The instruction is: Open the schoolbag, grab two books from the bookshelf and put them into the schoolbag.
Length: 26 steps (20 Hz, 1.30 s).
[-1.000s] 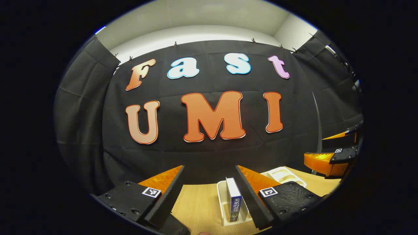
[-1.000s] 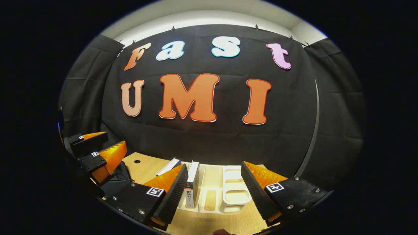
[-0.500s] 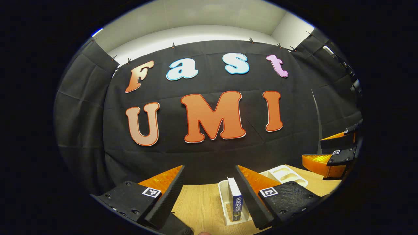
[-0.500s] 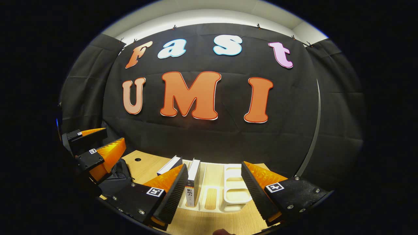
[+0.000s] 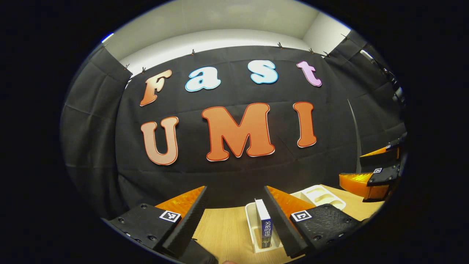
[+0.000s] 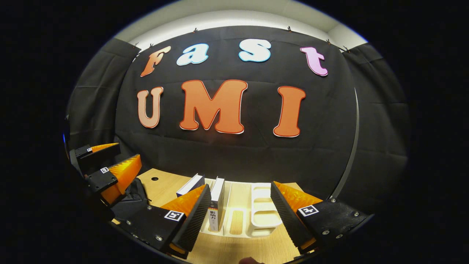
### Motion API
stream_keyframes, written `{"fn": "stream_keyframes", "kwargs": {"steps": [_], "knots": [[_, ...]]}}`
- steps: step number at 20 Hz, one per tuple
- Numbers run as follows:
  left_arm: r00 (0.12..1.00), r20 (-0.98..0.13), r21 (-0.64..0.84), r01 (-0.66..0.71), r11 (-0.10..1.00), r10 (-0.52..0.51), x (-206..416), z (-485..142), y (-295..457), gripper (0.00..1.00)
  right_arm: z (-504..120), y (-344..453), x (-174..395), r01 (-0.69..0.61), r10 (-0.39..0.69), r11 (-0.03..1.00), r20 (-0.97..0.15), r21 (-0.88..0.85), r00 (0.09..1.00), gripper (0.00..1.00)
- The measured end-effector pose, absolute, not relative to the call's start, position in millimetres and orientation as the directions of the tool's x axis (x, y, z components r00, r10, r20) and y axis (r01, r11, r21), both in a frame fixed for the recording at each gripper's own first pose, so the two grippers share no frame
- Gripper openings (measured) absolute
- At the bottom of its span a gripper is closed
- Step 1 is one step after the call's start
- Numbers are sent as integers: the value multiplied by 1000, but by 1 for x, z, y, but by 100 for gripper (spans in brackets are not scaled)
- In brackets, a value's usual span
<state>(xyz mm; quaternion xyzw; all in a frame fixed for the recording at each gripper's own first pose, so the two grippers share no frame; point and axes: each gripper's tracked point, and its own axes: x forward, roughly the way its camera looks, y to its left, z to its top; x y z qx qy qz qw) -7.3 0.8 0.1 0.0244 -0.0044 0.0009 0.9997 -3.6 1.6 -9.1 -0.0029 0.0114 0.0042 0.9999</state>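
Fingers of the left gripper (image 5: 235, 205) are standing spread wide with nothing between them in the left gripper view, pointing over the wooden table (image 5: 223, 231) toward the white bookshelf (image 5: 250, 220), where a blue-spined book (image 5: 263, 223) is standing upright just beside the right-hand finger, while the right gripper (image 5: 377, 172) is showing at the far right edge. In the right gripper view, the right gripper's own fingers are likewise gaping apart and gripping nothing above the bookshelf, where two books (image 6: 217, 200) are sitting in its left slots, one upright and one leaning, and the left gripper (image 6: 106, 165) is hovering at the left above a dark schoolbag (image 6: 130, 201) lying on the table.
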Motion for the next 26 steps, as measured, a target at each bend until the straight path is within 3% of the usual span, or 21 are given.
{"fn": "stream_keyframes", "kwargs": {"steps": [9,13,20,26], "knots": [[999,-37,123,0,992,5,-10,-22,1,96,-19,-4,-7,-9,9,1000,-49,-1,999,97],[996,-83,225,-1,974,20,-13,-51,9,95,-28,-11,-6,-11,11,1000,-62,-5,998,97],[966,-249,454,61,889,61,-39,-143,27,96,-54,-21,0,-25,24,1000,-97,-10,995,97],[874,-450,625,163,764,182,-73,-248,68,95,-70,-30,8,-30,30,1000,-109,0,994,97]]}}
